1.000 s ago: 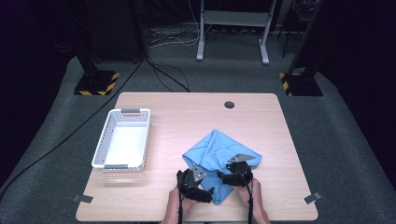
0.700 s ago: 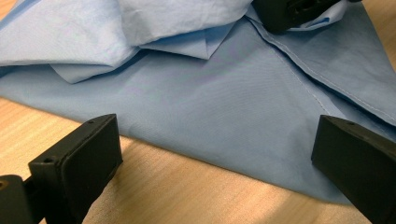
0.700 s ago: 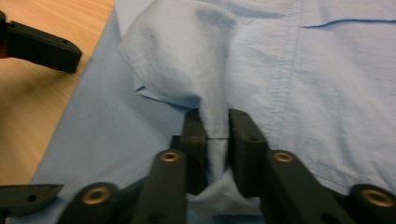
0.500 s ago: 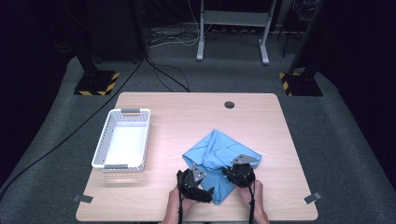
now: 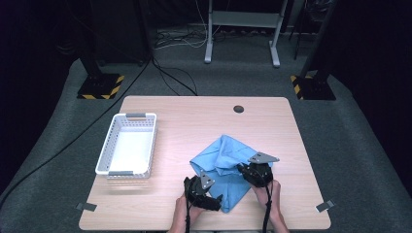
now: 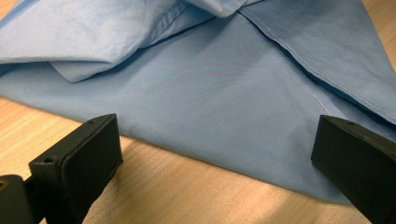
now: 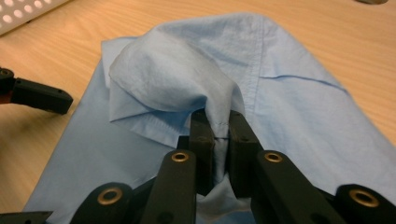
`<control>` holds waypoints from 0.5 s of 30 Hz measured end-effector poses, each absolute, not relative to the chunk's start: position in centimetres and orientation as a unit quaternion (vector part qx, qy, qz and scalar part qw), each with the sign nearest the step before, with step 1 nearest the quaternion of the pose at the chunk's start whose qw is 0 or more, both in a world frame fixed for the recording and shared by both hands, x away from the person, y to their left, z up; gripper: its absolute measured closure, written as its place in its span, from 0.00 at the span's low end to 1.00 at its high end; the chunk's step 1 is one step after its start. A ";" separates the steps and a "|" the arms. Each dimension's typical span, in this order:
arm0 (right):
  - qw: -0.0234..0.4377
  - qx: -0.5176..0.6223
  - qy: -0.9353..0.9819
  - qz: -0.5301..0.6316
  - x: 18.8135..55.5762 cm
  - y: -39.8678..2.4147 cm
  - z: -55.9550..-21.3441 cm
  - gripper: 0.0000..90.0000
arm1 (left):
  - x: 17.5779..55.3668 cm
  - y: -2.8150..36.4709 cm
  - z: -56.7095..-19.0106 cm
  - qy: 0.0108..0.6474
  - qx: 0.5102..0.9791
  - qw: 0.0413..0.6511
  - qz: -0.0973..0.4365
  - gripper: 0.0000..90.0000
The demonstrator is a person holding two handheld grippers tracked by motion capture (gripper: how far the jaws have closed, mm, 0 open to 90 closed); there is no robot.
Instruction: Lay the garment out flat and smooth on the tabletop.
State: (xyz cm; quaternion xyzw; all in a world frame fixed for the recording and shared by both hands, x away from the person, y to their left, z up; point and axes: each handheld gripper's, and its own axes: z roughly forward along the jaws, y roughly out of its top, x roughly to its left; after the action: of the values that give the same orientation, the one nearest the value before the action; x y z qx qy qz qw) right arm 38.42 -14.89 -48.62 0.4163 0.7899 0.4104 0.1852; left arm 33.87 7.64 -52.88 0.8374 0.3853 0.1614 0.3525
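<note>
R gripper (image 7: 218, 128) pinching a fold of blue cloth (image 5: 228, 160), jaws just closed on it. L gripper (image 6: 219, 154) spread wide at cloth's near-left edge.

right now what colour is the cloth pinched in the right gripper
Light blue, plain, with stitched hems. The cloth shows best in the right gripper view.

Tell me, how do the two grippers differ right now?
The right gripper has its jaws shut on a fold of the blue cloth; the left gripper has its jaws wide apart, gripping nothing. The right bunches cloth upward; before the left it lies flat. Both are black and hand-held.
</note>
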 end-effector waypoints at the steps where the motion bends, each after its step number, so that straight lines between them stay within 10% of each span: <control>1: 0.185 0.416 0.790 0.410 38.4 -14.9 -48.6 0.93 | 33.9 7.6 -52.9 0.385 0.837 0.353 0.161 0.02; 15: 0.210 0.419 0.783 0.408 40.2 -16.4 -46.2 0.92 | 33.9 7.6 -52.9 0.385 0.837 0.353 0.162 0.02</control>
State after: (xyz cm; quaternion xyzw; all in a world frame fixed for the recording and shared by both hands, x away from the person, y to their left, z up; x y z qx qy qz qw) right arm 40.24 -16.36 -46.16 0.4194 0.7831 0.4083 0.2100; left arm 33.86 7.63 -52.88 0.8373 0.3853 0.1617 0.3527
